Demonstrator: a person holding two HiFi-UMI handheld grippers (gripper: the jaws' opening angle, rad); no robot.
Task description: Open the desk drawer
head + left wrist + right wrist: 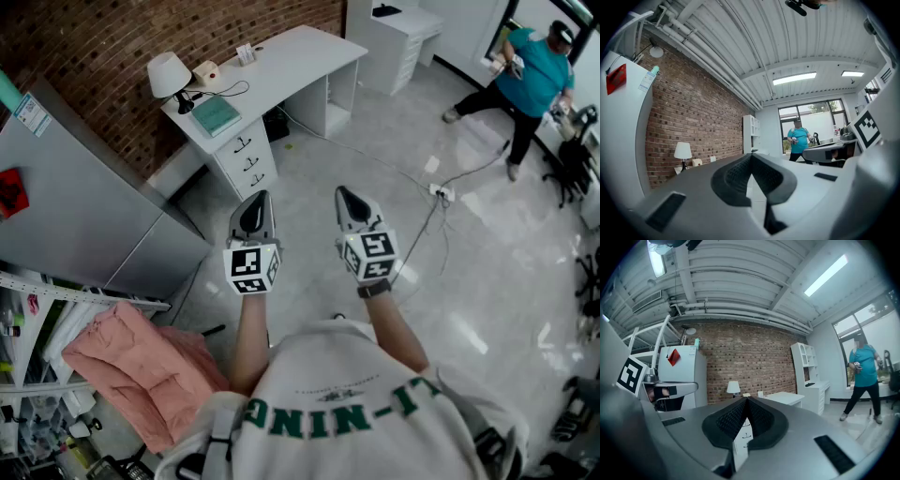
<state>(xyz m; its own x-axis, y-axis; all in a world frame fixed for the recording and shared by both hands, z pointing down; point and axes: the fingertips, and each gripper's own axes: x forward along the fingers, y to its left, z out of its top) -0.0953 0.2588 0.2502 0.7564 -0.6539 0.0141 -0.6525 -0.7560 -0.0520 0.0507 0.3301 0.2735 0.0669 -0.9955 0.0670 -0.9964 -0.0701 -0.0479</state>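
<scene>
Left gripper [255,206]: jaws together, nothing held. Right gripper [349,201]: jaws together, nothing held, just beside the left. Desk [291,54]: white, against the brick wall. Drawers [246,156]: stacked under the lamp [169,73] end, all closed, well apart from both grippers. Floor [347,164]: bare ahead. Grey cabinet [84,216]: borders the left.

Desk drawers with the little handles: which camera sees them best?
The head view: all three drawer fronts show below the lamp. The right gripper view shows only a sliver of them between its jaws; the left gripper view shows no handles.
</scene>
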